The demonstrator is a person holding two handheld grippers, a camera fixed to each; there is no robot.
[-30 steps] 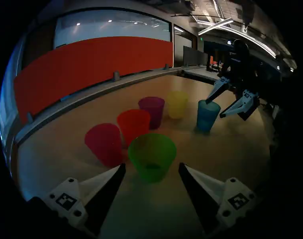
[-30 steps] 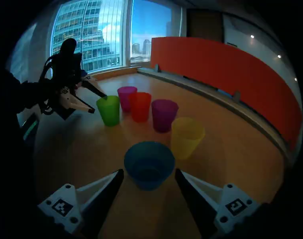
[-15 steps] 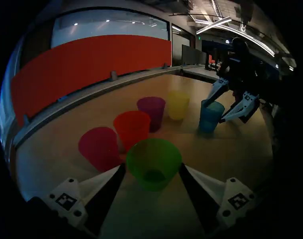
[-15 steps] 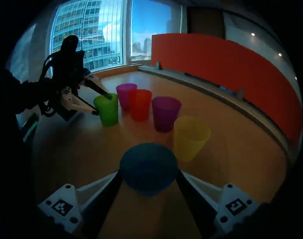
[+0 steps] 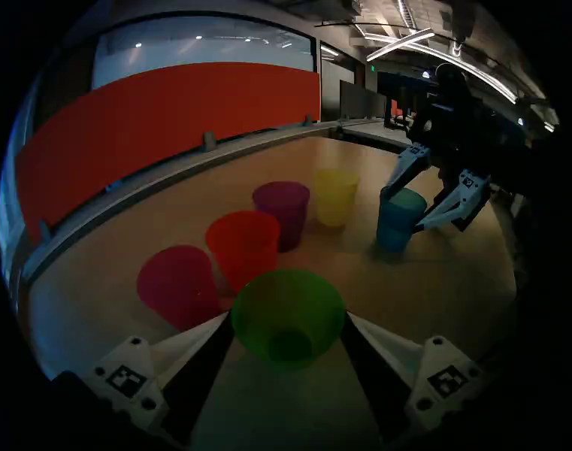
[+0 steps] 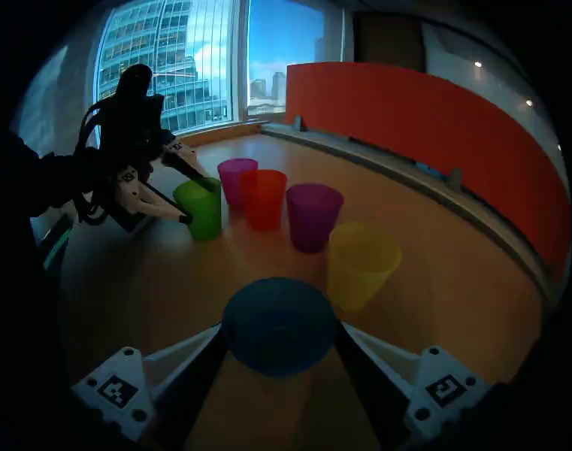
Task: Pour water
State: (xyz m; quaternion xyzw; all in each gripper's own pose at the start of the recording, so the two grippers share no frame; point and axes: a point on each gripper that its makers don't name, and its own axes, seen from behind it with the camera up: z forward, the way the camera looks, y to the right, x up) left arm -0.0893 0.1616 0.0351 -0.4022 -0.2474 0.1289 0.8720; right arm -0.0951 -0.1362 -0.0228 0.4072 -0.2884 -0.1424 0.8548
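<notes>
The translucent green cup (image 5: 289, 316) stood upright on the wooden tabletop (image 5: 436, 278), its wide rim filling the gap between the left tongs (image 5: 287, 322). The blue cup (image 6: 279, 325) stood upright likewise, close between the right tongs (image 6: 279, 334).

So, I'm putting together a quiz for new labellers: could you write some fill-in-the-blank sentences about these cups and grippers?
The left gripper straddles the ___.
The right gripper straddles the ___.
Between the orange cup and the yellow cup stands the ___.
The table holds ___ cups.
Missing: green cup; blue cup; purple cup; six.
</notes>
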